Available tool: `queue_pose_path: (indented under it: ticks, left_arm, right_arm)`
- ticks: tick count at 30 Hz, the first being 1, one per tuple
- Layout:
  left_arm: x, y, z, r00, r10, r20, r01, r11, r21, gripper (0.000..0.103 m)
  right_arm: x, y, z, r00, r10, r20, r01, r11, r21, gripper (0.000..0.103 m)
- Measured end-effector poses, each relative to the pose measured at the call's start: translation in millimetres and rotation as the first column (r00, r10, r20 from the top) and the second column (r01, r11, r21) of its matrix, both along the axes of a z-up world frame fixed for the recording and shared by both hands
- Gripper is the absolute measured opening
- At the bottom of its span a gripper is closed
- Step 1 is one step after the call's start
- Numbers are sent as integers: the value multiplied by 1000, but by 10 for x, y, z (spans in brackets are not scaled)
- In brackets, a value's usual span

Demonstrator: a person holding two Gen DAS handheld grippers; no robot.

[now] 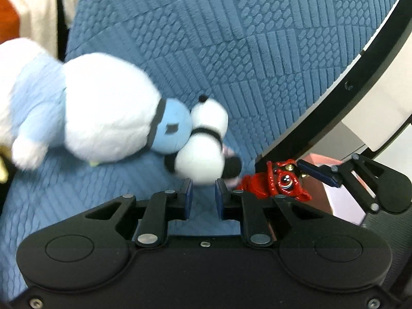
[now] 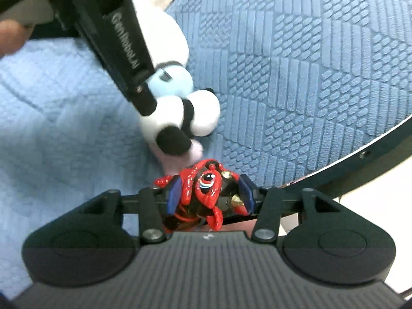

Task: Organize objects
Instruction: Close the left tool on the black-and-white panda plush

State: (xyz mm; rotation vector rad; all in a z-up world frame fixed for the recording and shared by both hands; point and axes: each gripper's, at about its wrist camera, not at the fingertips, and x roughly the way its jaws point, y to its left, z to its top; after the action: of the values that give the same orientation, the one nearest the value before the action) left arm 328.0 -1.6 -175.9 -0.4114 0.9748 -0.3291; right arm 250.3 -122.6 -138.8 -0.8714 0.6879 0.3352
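A white and light-blue plush toy with black bands lies on a blue quilted cushion. My left gripper is shut on one of its round white ends, which sits between the blue pads. From the right wrist view the plush toy shows beyond the left gripper's black body. A glossy red toy figure with a painted eye sits between the pads of my right gripper, which is shut on it. The left wrist view catches the red figure to the right, with one right finger beside it.
The quilted cushion ends at a curved black and white rim, also at the right. A paler blue cloth covers the left. A pink box lies below the rim. A person's hand shows at far left.
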Motion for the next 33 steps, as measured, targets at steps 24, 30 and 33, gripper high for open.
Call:
queue_pose_path:
  ticks: [24,30,33]
  left_arm:
    - [324,-76,-216,1000,10,-12,-10,998,-67,67]
    - [525,-65,-346,998,24,-60,-31,993,-118,64]
    - [586,-58,-372,997,34,-62,-41,993,-114,64]
  right_arm:
    - [-353,-429,205,877,-418,-237,471,650,597,58]
    - [-141,-333,53,854,-478,-205,502,653,567,58]
    - [-54,-336,-12,844,-502,-189,514,655,554,58]
